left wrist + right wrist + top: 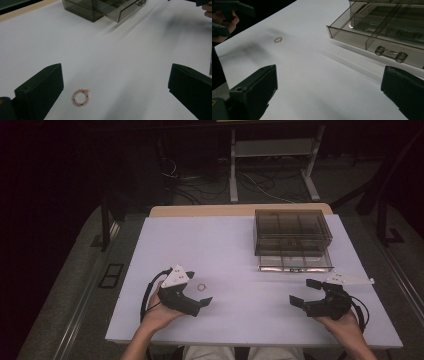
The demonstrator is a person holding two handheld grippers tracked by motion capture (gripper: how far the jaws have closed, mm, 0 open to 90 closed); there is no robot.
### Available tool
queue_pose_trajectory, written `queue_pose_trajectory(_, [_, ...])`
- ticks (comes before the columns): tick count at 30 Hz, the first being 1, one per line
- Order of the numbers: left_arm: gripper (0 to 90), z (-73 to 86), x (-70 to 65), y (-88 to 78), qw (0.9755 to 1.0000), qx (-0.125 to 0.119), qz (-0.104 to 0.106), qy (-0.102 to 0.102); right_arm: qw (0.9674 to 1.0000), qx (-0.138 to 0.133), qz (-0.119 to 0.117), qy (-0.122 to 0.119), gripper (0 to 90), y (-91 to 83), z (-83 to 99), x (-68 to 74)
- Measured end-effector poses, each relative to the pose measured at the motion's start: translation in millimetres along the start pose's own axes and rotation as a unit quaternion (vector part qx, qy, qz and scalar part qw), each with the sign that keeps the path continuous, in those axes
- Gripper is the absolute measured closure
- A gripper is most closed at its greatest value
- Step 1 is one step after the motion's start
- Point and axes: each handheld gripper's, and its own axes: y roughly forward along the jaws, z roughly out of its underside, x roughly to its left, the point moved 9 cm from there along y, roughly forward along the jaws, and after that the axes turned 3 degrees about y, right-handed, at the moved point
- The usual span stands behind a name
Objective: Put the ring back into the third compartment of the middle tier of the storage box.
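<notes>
I see a small bead ring [80, 97], pink w/ gold spacers, lying flat on the smooth white table [225, 245], just ahead of my left claw [197, 296], nearer its left jaw. Both claws wide, holding nothing. Right claw [302, 292] sits near the smoky clear plastic box [292, 232], whose bottom drawer [372, 41] is pulled out.

One bead ring [80, 98], one smoky box [292, 231] (drawer [295, 262] open), two grippers

Bead ring [80, 97] before drawer box [100, 8]
</notes>
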Motion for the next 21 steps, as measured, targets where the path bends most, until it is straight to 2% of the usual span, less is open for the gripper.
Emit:
queue_pose_trajectory(9, [2.3,-3.8,11.0,8.0,0.9996,0.027,0.004,-0.004,1.0,-0.005,-0.002,-0.001,0.1,-1.2,-1.1,-0.1])
queue_pose_trajectory(12, [3.6,-2.9,15.6,10.4,0.9994,0.032,0.004,-0.01,1.0,-0.005,-0.003,0.0,0.2,-1.8,-1.2,0.5])
queue_pose_trajectory(13, [4.2,-2.7,16.6,11.6,0.9993,0.031,0.004,-0.018,1.0,-0.006,-0.002,-0.002,0.2,-1.9,-1.4,0.3])
queue_pose_trajectory(21, [8.4,3.1,27.1,17.4,0.9985,0.045,0.002,-0.031,0.9999,-0.009,-0.004,-0.003,0.2,-2.6,-2.2,0.1])
